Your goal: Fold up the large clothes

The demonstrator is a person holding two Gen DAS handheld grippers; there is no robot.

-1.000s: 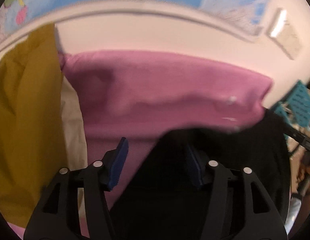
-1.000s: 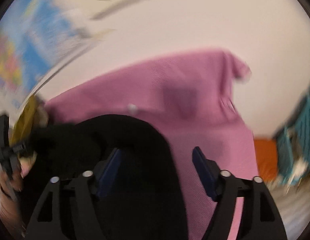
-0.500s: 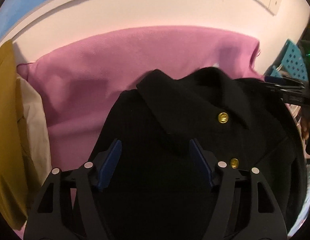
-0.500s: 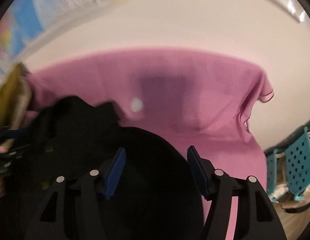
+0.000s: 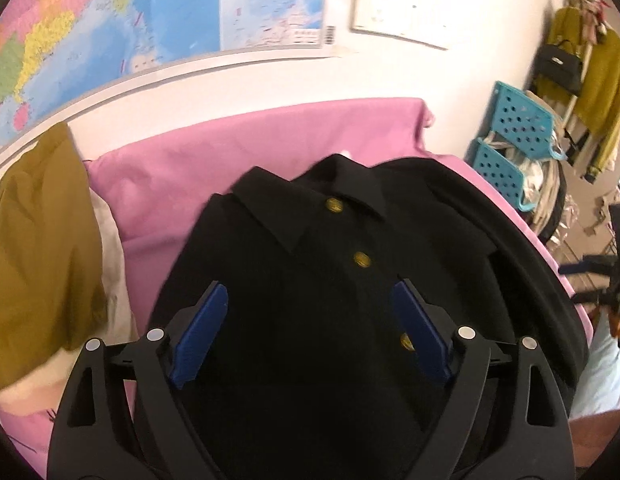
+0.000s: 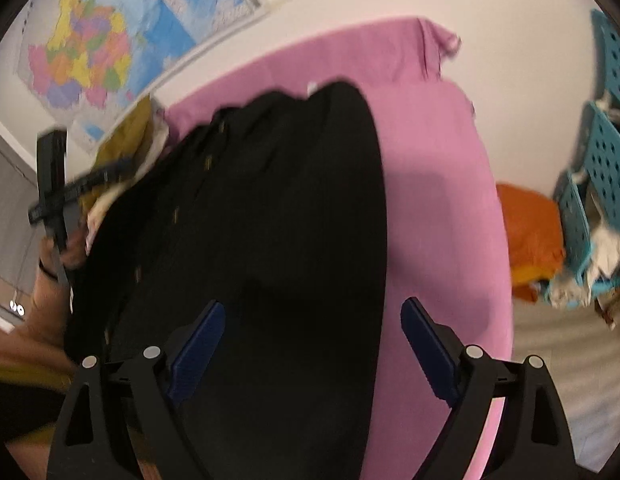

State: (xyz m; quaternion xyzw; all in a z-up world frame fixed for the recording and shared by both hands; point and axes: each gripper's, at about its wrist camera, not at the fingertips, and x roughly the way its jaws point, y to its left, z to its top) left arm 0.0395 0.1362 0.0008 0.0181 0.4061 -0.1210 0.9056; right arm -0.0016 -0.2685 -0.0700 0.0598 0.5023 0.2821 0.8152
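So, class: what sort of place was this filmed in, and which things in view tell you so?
Probably a room in a home, perhaps a bedroom: a pink sheet under the black jacket, a wall map, and clothes on a rack beside blue baskets.

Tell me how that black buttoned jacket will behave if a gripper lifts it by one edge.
The black jacket would likely droop and hang limp: it already lies in soft curves on the pink cloth. Its collar holds a crisp shape, so that part may stay somewhat stiffer. The cloth looks thick, so it is probably fairly heavy.
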